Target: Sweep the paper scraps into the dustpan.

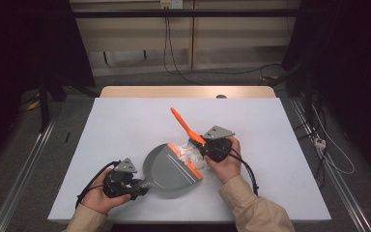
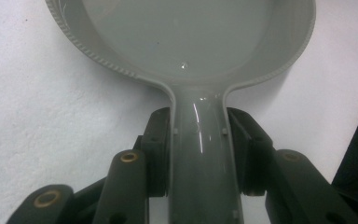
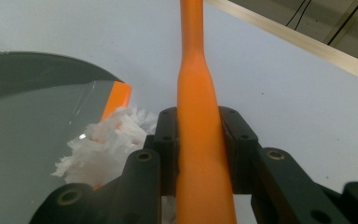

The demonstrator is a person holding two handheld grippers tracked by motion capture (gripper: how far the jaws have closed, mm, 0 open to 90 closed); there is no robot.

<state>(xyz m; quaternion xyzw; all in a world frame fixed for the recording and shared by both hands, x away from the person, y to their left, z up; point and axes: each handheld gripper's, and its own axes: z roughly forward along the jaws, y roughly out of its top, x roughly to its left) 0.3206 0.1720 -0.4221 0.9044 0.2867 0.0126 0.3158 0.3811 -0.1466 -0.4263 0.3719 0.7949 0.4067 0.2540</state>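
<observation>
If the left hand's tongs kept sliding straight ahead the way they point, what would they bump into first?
Probably the grey dustpan's own pan: the left tongs already clamp its handle and point straight at it.

- In the left gripper view, the grey dustpan is cut off by the top edge, so its front lip is out of the picture.
- In the right gripper view, the orange brush handle runs out at the top and at the bottom edge; its bristles are hidden under the jaws.
- In the high view, the white paper scraps are too small to count.
- There, the right gripper covers the brush head.
</observation>
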